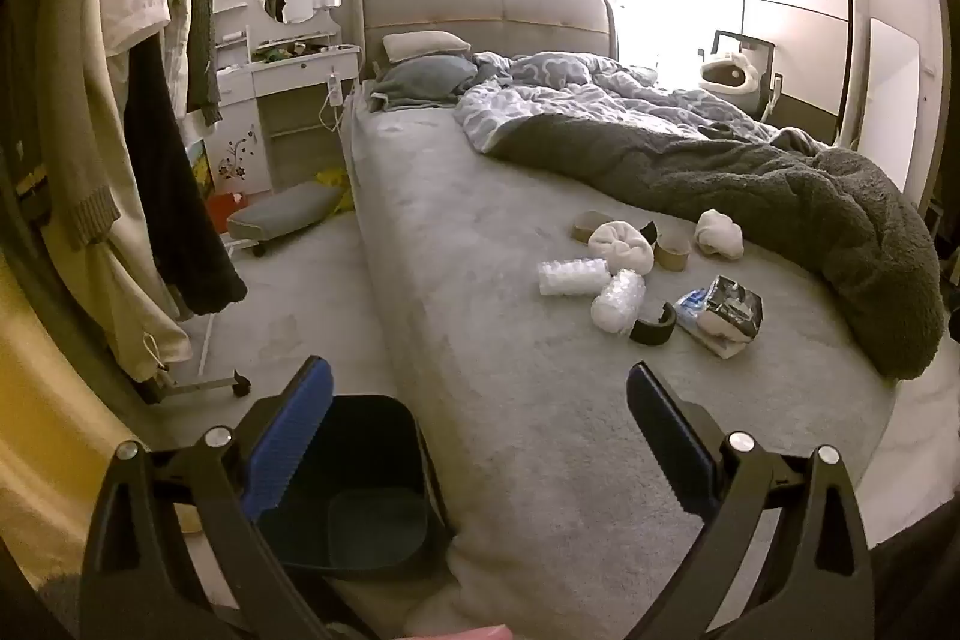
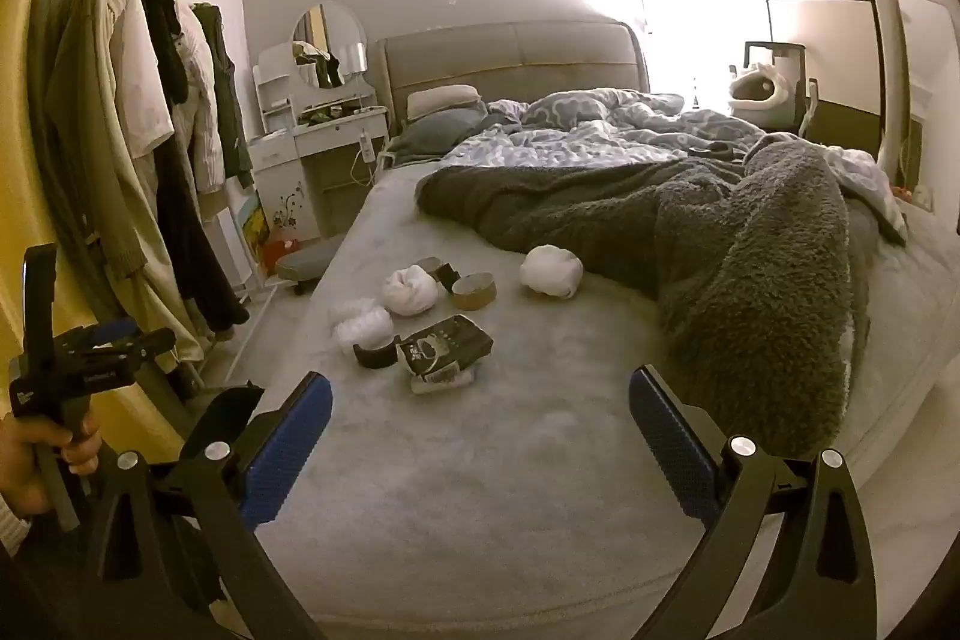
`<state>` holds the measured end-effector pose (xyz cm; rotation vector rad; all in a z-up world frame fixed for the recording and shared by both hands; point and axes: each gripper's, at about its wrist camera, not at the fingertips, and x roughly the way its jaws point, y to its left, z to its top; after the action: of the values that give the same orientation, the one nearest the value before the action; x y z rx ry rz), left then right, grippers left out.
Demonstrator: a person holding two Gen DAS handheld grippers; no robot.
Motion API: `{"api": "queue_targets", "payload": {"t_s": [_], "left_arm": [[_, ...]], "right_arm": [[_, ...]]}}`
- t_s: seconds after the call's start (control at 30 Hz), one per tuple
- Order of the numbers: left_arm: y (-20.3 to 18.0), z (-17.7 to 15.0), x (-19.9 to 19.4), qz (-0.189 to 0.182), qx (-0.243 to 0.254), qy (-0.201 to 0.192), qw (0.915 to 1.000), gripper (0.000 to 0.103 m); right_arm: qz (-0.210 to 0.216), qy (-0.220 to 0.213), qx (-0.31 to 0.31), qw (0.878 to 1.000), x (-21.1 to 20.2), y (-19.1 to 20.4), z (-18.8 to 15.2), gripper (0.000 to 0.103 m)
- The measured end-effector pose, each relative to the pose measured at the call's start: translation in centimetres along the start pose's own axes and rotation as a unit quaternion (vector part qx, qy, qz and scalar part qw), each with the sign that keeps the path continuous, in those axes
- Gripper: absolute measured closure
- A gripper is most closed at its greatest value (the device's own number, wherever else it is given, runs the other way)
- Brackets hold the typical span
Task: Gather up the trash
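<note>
Both tools spread wide, nothing between the pads. Landmark: black trash bin [image 1: 360,484] on the floor against the bed's [image 1: 480,232] near-left edge, right under the left tool [image 1: 477,388]. Trash pile sits on the bed, ahead and right of the bin. Right tool [image 2: 480,400] is nearer: crumpled black wrapper [image 2: 447,343] lies dead ahead, just left of centre, long axis running left-right. Beyond it: black ring [image 2: 375,355], bubble-wrap rolls [image 2: 363,322], cardboard tape core [image 2: 474,292], white wads [image 2: 551,269].
</note>
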<state>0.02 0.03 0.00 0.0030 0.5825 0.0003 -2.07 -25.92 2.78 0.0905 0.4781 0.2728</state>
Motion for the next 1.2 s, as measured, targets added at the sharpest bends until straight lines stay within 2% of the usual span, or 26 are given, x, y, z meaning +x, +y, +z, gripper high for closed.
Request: {"api": "queue_targets", "payload": {"t_s": [1.2], "left_arm": [[0.59,0.18,-0.35,0.004,0.001,-0.003,1.0,0.003]], "right_arm": [[0.002,0.004,-0.001,1.0,0.66,0.74,-0.01,0.003]]}}
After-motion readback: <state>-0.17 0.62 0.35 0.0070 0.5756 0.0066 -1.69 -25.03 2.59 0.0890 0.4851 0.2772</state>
